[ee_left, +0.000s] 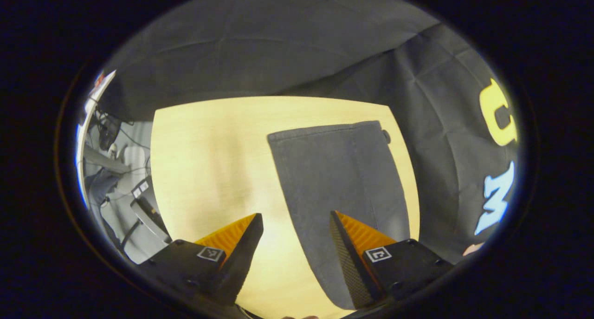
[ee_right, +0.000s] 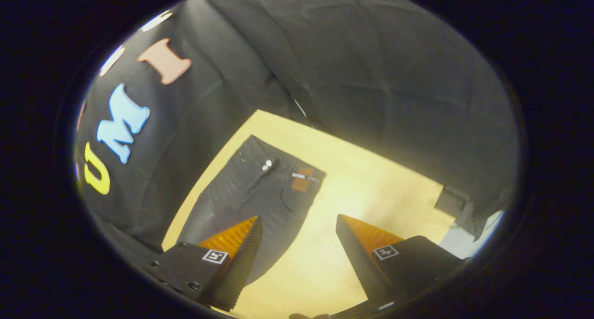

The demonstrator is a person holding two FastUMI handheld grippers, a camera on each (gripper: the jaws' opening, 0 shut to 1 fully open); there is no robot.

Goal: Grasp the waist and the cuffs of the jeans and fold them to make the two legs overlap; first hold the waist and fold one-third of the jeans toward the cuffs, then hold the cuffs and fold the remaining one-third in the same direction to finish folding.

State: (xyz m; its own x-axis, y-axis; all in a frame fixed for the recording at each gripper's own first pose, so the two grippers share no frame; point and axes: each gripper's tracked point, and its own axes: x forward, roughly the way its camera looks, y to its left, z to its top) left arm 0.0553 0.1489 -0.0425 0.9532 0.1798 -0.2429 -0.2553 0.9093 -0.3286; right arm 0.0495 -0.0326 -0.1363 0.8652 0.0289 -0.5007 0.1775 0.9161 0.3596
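Dark grey jeans (ee_left: 336,184) lie flat on the pale wooden table (ee_left: 209,161), folded lengthwise with one leg on the other. In the left gripper view the cuff end is far from me and the fabric runs back under my right finger. My left gripper (ee_left: 297,224) hovers open above the table at the jeans' edge, holding nothing. In the right gripper view the jeans (ee_right: 260,193) show the waist with a metal button (ee_right: 267,163) and a brown patch (ee_right: 301,179). My right gripper (ee_right: 299,226) is open above the jeans' edge, empty.
The table (ee_right: 371,189) ends close to the black cloth wall on the jeans' side. Past the opposite table edge stand cables and equipment (ee_left: 116,170) on a light floor. A dark box (ee_right: 450,200) sits at the table's far corner.
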